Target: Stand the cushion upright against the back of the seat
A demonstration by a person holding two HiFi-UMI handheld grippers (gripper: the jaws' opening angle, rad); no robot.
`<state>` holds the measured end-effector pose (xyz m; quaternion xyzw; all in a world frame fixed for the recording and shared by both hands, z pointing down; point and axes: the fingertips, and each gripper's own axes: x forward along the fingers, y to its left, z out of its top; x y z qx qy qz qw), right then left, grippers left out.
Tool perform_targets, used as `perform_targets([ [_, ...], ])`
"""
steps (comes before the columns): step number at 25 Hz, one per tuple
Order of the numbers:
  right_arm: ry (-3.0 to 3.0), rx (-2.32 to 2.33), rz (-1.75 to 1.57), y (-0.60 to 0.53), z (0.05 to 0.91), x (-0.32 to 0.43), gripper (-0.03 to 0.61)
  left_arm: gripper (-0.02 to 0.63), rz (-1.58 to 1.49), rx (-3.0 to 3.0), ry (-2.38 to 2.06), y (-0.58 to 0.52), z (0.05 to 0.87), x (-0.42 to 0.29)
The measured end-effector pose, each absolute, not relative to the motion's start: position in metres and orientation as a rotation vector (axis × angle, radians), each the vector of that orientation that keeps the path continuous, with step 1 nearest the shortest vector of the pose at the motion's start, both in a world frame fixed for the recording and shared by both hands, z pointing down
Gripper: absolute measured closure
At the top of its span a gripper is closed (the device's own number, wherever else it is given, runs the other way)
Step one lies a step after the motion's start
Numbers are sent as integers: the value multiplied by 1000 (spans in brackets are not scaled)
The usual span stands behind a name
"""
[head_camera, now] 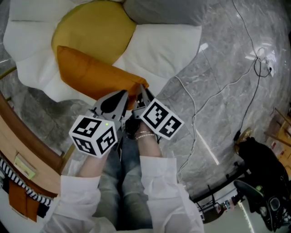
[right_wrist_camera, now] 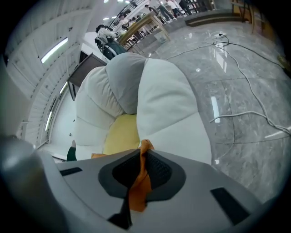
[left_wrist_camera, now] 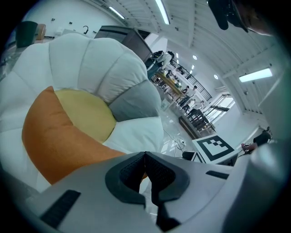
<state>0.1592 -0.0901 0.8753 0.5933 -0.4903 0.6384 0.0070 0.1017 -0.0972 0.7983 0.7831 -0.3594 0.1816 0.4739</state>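
An orange cushion (head_camera: 91,73) lies flat across a flower-shaped seat with white petals (head_camera: 159,45), a yellow centre (head_camera: 91,27) and a grey petal (head_camera: 159,9) at its back. Both grippers meet at the cushion's near corner. My right gripper (head_camera: 143,88) is shut on that corner; in the right gripper view (right_wrist_camera: 142,152) a strip of orange fabric (right_wrist_camera: 140,186) is pinched between the pads. My left gripper (head_camera: 125,98) sits just left of it. In the left gripper view (left_wrist_camera: 145,154) its jaws are closed at the cushion's (left_wrist_camera: 50,136) edge, a sliver of orange showing between them.
Grey marble floor (head_camera: 227,59) surrounds the seat, with white and black cables (head_camera: 195,104) trailing to the right. A wooden furniture edge (head_camera: 27,136) runs along the left. A black office chair (head_camera: 259,182) stands at the lower right. The person's legs (head_camera: 127,173) are below the grippers.
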Motion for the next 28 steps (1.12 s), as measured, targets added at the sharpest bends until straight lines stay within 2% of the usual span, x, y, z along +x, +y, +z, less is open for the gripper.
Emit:
perform_targets([
  [11,-1668,1768,1885,-101,845,145,546,606,434,1913,-908,-102,785,76],
  [28,-1817,1715,1769,-104,749,120,551,606,382,1948,-948,-110,707,51],
])
